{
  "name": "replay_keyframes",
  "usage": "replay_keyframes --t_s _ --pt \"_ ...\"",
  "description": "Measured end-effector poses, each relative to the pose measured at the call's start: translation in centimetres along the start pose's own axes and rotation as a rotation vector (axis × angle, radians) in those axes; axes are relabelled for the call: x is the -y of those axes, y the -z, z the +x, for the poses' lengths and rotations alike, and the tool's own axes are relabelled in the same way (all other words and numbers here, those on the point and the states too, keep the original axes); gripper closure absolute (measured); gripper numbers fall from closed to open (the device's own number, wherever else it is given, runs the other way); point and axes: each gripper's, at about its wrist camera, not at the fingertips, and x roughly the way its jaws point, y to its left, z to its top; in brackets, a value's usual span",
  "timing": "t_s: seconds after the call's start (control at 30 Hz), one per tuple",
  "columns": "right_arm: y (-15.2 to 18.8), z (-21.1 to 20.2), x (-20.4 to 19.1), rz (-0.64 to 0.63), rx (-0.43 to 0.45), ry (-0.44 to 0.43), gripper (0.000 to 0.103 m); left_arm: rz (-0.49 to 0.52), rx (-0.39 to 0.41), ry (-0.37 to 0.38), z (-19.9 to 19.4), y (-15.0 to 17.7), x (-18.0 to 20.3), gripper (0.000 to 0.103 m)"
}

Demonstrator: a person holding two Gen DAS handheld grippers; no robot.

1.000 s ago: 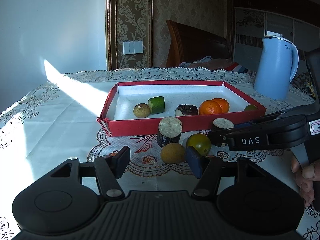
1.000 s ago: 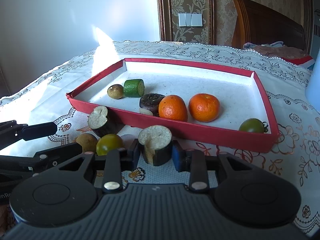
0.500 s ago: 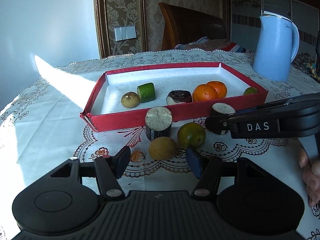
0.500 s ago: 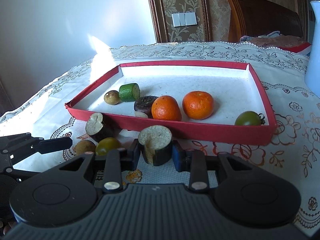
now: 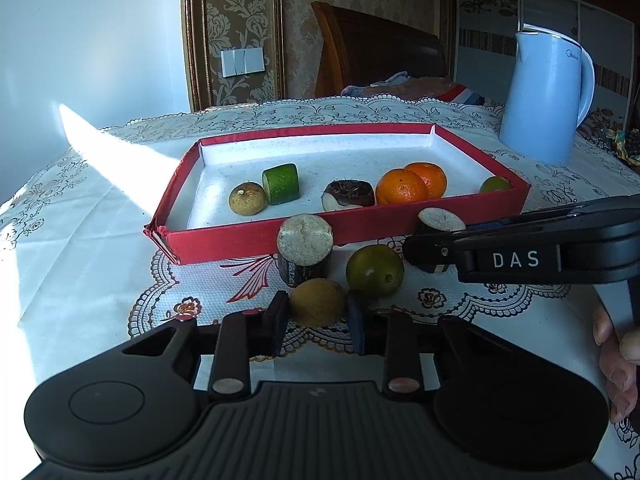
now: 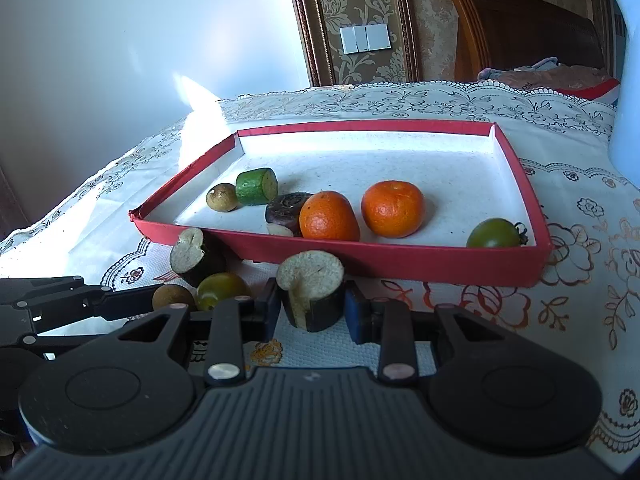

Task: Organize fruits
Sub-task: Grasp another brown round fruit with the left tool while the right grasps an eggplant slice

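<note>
Blue kettle (image 5: pixel 545 98) on lace tablecloth (image 5: pixel 80 216), wood headboard (image 5: pixel 376 54) & wall switch (image 5: pixel 242 62) behind

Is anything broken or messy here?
The red tray has a split, frayed front-left corner, so its wall gapes there. Nothing is spilled. Four pieces sit outside the tray, among them a dark cut chunk between the right gripper's fingers.

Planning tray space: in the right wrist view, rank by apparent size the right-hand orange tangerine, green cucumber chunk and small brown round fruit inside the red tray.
1. Right-hand orange tangerine
2. Green cucumber chunk
3. Small brown round fruit

All lie at similar depth in the red tray, so the order looks reliable.
</note>
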Motion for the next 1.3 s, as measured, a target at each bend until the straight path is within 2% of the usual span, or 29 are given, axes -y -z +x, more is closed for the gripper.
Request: replay_keyframes --t_s 0.6,1.0,1.3 --pt "0.1 0.1 -0.8 -0.039 -0.001 0.034 0.072 -0.075 0.018 -0.103 -0.2 0.2 -0.2 0.073" --pt "1.1 -1.6 -3.1 -0.088 0.059 0.165 0.072 -0.133 0.065 -0.192 -1.1 0.2 0.0 0.073" --pt "1.8 -2.9 -4.1 -0.082 0.099 0.195 0.072 -0.143 0.111 -0.232 -2.0 -0.1 1.0 0.073"
